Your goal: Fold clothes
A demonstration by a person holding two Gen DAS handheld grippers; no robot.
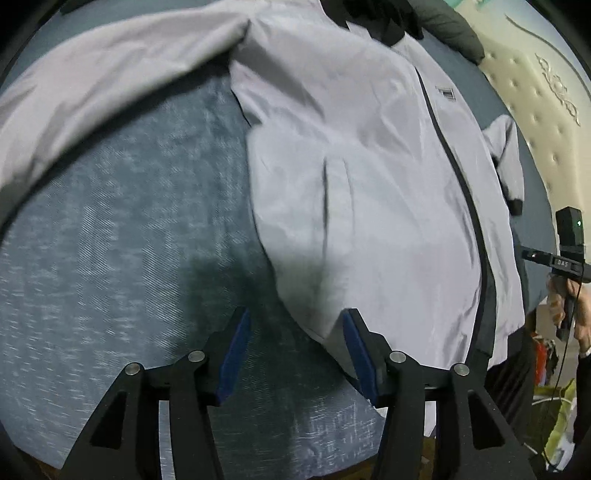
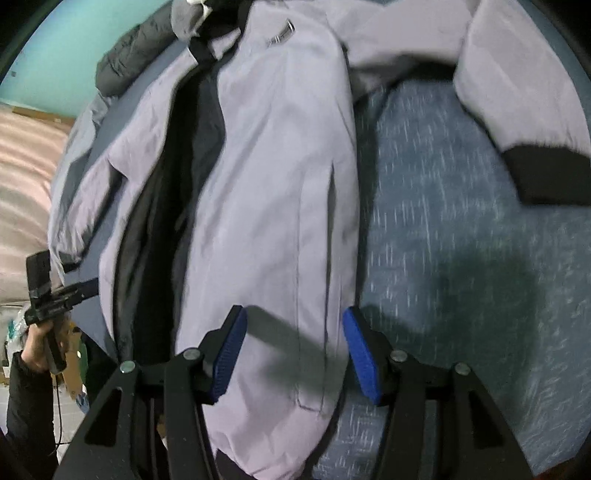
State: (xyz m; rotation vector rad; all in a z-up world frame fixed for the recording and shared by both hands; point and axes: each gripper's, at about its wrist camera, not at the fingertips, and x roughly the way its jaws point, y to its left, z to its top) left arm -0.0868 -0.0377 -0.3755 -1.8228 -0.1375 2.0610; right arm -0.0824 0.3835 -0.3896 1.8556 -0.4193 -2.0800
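A pale lilac jacket [image 1: 351, 147] with a dark zip lies face up on a blue mottled bed cover [image 1: 129, 221]. One sleeve [image 1: 92, 81] stretches out to the upper left. My left gripper [image 1: 295, 317] hovers open over the jacket's lower corner, and nothing sits between its blue pads. In the right wrist view the jacket [image 2: 273, 166] lies partly unzipped, with dark lining showing. Its other sleeve bends down to a black cuff [image 2: 546, 173]. My right gripper [image 2: 293, 314] stands open above the hem of one front panel and holds nothing.
A dark puffer garment [image 1: 443, 26] lies beyond the jacket's collar. A cream tufted headboard [image 1: 535, 110] stands at the right. Hands hold the other gripper at the right edge [image 1: 569, 258] and at the left edge [image 2: 48, 291]. Bare bed cover [image 2: 461, 240] lies beside the jacket.
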